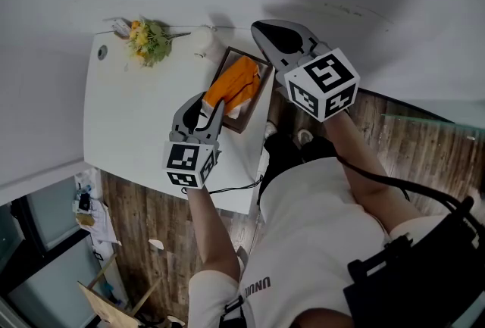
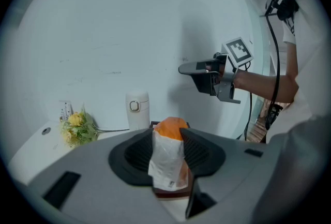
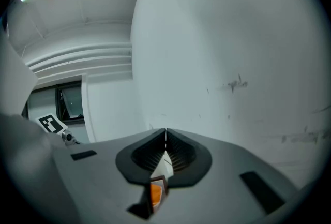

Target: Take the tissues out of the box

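Note:
A dark brown box stands on the white table near its right edge. An orange and white pack of tissues sticks up out of the box. My left gripper reaches in from the near side, and its jaws are shut on the pack, pressing it from both sides. The box's rim shows just below the pack. My right gripper hovers above the box's far end, apart from it. Its jaws are shut with nothing between them. It also shows in the left gripper view, level in front of the wall.
A bunch of yellow flowers lies at the table's far left corner by the wall. A white tumbler stands against the wall behind the box. A black cable hangs at the table's near edge. Wooden floor lies to the right.

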A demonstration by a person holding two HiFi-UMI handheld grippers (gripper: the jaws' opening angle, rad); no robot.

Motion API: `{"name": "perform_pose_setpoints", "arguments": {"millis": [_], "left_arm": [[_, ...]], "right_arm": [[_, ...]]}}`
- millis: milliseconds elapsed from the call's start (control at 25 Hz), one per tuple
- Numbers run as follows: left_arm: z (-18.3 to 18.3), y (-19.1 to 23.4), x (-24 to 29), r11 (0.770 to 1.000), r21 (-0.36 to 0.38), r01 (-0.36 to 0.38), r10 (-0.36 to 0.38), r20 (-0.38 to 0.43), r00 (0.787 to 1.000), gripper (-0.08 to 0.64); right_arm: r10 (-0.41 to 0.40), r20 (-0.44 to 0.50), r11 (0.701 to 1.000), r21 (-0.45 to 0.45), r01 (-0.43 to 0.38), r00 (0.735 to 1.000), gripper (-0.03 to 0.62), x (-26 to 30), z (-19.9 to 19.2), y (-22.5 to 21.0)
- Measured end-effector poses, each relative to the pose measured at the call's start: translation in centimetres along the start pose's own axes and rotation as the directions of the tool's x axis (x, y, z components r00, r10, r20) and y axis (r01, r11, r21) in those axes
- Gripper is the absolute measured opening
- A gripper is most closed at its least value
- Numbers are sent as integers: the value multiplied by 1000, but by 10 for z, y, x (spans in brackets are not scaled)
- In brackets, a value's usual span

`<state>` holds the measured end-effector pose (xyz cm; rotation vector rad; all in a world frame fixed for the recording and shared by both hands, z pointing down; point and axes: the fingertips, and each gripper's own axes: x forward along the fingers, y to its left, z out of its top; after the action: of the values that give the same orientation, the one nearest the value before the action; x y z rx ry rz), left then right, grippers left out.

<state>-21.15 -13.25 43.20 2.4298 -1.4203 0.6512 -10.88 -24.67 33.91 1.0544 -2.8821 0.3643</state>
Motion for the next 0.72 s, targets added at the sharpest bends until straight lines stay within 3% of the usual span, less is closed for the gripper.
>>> {"name": "perform_pose_setpoints", "arguments": {"millis": [720], "left_arm": [[11,4,-9,999,-33,-11,13,52,999,161]], "right_arm": [[-8,3,1000,9,8,1000,20,-1,-2,-2]]}}
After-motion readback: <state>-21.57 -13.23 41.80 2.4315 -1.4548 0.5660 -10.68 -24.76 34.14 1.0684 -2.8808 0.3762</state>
